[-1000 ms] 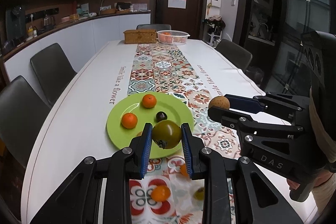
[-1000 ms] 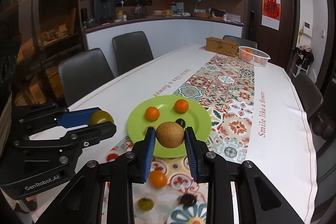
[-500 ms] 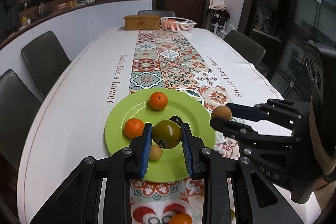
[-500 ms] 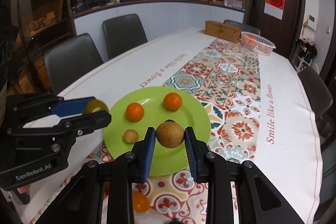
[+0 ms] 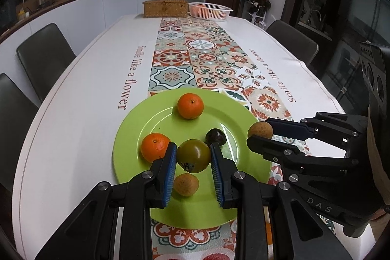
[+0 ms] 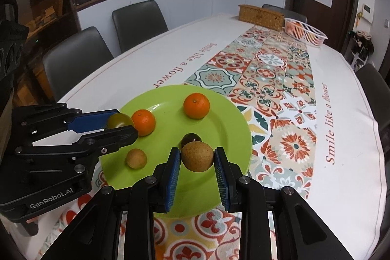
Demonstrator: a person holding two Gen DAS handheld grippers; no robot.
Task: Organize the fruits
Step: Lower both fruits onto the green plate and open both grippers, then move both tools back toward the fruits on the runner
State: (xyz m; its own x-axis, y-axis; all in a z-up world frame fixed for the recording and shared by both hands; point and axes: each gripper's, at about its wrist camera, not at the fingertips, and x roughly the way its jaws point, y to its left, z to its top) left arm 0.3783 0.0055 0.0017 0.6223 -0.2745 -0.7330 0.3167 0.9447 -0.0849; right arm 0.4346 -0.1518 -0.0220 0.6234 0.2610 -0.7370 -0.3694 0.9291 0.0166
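Two fruits held over the plate (image 5: 136, 128).
The left gripper (image 5: 193, 157) is clamped on a tomato (image 5: 193, 155), the right gripper (image 6: 197, 160) on a brown fruit (image 6: 197, 156); released carelessly, either could be rolled off the rim.

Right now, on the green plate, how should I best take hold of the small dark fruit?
Grip the small dark fruit across its round middle, coming from above with open jaws. It is low and round, so no side is special. The plate is bare on its far side, but the green tomato in the left gripper crowds the near side.
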